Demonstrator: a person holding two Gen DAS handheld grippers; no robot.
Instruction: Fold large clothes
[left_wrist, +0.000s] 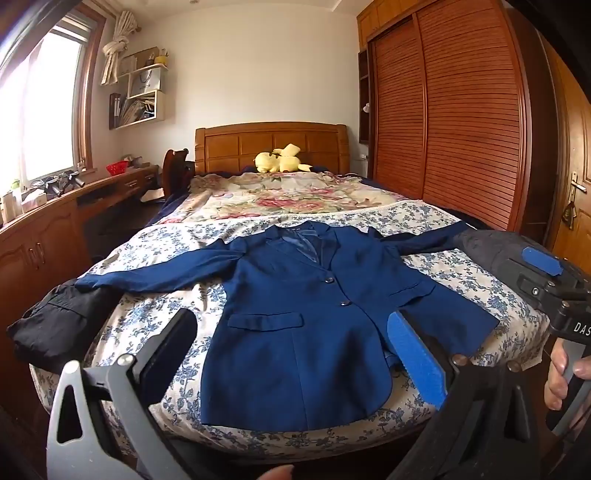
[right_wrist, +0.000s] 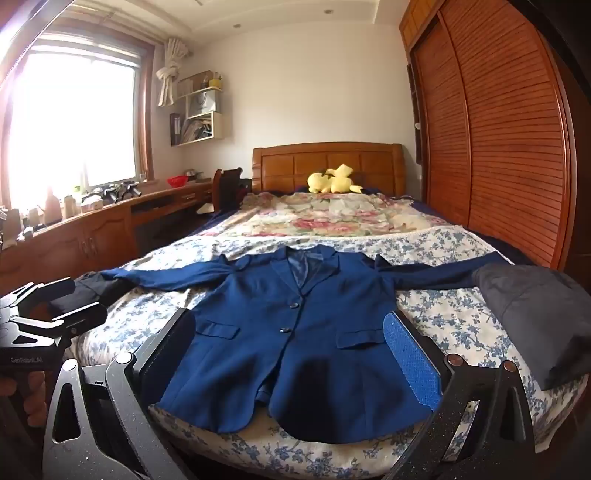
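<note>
A dark blue blazer (left_wrist: 295, 317) lies face up and buttoned on the bed, collar away from me and both sleeves spread out sideways; the right wrist view shows the same blazer (right_wrist: 295, 332). My left gripper (left_wrist: 291, 317) hovers near the blazer's hem, open, with nothing between its fingers. My right gripper (right_wrist: 288, 317) hangs beside it over the hem, also open and holding nothing. Each gripper appears in the other's view: the right gripper (left_wrist: 535, 277) at the right edge, the left gripper (right_wrist: 66, 301) at the left edge.
The blue-flowered sheet (left_wrist: 461, 277) covers the bed. A black garment (left_wrist: 55, 325) lies at the left sleeve end, a dark grey one (right_wrist: 535, 317) at the right. A yellow plush toy (left_wrist: 280, 158) rests by the headboard. A wardrobe (left_wrist: 461, 110) lines the right, a wooden desk (left_wrist: 44, 236) the left.
</note>
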